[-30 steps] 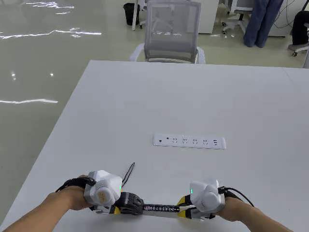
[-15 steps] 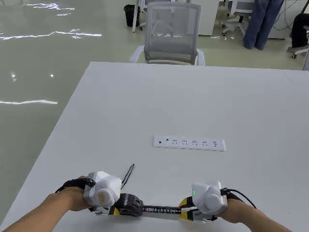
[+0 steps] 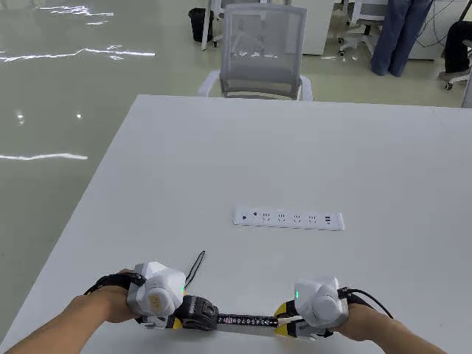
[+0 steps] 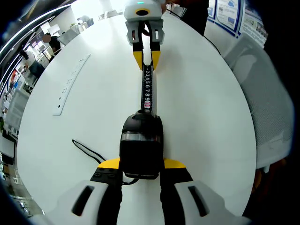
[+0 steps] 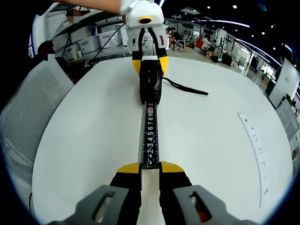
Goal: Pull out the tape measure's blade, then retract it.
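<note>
You've got your left gripper (image 4: 141,165) clamped on the tape measure's black case (image 4: 142,140) and your right gripper (image 5: 150,168) pinching the end of the blade (image 5: 150,133). The blade is stretched out a short way between them, right along the table's (image 3: 295,155) near edge.

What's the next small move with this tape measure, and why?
Probably ease the right gripper a little further from the left gripper along the white table. The left jaws are shut on the black tape measure case and the right jaws on the end of the pale numbered blade. Only a short stretch of it is out.
</note>
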Action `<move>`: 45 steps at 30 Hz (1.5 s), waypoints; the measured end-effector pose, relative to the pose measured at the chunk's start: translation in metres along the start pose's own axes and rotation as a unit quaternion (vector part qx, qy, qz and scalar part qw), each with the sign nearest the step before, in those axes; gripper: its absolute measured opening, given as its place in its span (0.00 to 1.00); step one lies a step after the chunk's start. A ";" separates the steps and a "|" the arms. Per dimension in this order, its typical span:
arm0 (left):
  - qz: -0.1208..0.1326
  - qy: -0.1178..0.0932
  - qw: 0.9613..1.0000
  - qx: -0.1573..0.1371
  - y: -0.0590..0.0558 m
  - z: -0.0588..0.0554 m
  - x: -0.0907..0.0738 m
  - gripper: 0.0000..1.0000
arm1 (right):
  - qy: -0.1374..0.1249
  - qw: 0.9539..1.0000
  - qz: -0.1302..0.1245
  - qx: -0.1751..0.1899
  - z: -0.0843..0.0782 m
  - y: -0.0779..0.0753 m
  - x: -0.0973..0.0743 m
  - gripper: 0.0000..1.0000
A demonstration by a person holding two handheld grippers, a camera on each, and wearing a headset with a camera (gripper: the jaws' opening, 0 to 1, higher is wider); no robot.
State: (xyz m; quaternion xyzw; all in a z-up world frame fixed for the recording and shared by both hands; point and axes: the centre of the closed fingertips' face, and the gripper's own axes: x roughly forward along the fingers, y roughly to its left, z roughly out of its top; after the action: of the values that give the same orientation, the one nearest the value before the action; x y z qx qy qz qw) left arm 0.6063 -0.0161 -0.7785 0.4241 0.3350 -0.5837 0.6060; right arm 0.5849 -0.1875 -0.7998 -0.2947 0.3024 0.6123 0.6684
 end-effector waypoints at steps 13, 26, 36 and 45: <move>-0.001 0.001 1.000 0.000 0.000 0.000 0.000 0.26 | 0.004 1.000 -0.002 0.000 -0.005 0.000 -0.005 0.12; -0.001 0.002 1.000 0.000 0.001 -0.001 0.001 0.26 | 0.005 1.000 -0.002 0.005 -0.012 0.000 -0.009 0.12; -0.001 0.003 1.000 0.000 0.000 0.000 0.001 0.26 | 0.007 1.000 -0.002 0.008 -0.017 0.001 -0.012 0.12; -0.002 0.005 1.000 0.001 0.000 0.000 0.001 0.26 | 0.010 1.000 -0.002 0.009 -0.021 0.002 -0.017 0.12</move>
State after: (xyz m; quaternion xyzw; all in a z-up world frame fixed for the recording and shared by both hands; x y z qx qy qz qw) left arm 0.6064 -0.0165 -0.7790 0.4265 0.3380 -0.5830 0.6033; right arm 0.5810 -0.2144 -0.8005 -0.2949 0.3140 0.6054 0.6693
